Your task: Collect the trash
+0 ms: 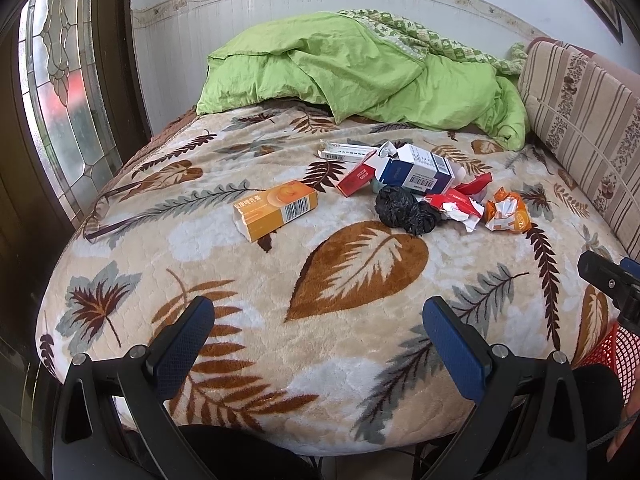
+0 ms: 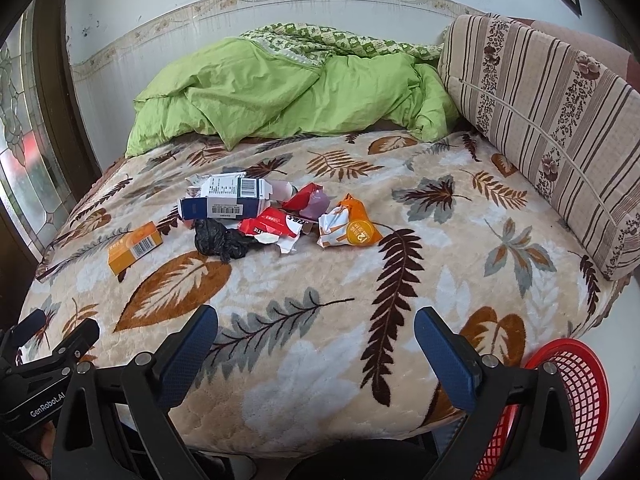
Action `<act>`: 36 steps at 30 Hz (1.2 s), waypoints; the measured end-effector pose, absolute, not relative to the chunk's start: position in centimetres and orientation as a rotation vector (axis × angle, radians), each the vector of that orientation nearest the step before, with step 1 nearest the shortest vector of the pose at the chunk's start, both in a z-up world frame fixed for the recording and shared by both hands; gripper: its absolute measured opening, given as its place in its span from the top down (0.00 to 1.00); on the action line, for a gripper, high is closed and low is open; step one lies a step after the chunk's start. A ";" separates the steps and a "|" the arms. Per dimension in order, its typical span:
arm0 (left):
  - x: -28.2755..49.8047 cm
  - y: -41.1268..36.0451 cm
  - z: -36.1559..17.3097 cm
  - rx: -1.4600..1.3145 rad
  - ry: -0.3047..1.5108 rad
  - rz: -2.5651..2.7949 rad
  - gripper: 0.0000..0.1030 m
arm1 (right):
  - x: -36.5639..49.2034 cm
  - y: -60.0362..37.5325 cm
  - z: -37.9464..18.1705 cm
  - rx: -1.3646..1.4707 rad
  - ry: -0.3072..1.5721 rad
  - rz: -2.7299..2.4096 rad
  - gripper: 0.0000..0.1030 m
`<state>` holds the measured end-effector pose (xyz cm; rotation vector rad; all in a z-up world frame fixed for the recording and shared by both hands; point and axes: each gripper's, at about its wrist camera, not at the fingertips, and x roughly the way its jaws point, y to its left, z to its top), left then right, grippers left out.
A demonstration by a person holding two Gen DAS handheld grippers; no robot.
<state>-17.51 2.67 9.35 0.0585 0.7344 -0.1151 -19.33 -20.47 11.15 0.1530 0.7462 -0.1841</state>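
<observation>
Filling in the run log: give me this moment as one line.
phase: start | left tool: open, empty | right tool: open, empty | trash: on bed, untouched | basket: red, right of bed

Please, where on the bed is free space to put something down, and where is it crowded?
Free: the near blanket between the trash and both open tools, and the right side up to the striped cushion. Crowded: the middle, from the orange box to the crumpled orange wrapper.

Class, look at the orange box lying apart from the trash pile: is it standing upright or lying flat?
Lying flat. The orange box rests on a long side on the leaf-patterned blanket, barcode facing up.
</observation>
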 end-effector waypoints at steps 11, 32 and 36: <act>-17.0 2.7 8.8 0.054 0.763 -0.119 0.00 | -19.0 -20.7 10.6 0.166 0.765 -0.178 0.04; -7.5 8.8 8.9 -0.027 0.789 -0.189 0.00 | -16.4 -23.5 10.5 0.292 0.800 -0.059 0.07; -3.3 9.5 7.6 -0.045 0.858 -0.214 0.01 | -14.8 -25.3 9.5 0.371 0.847 -0.027 0.07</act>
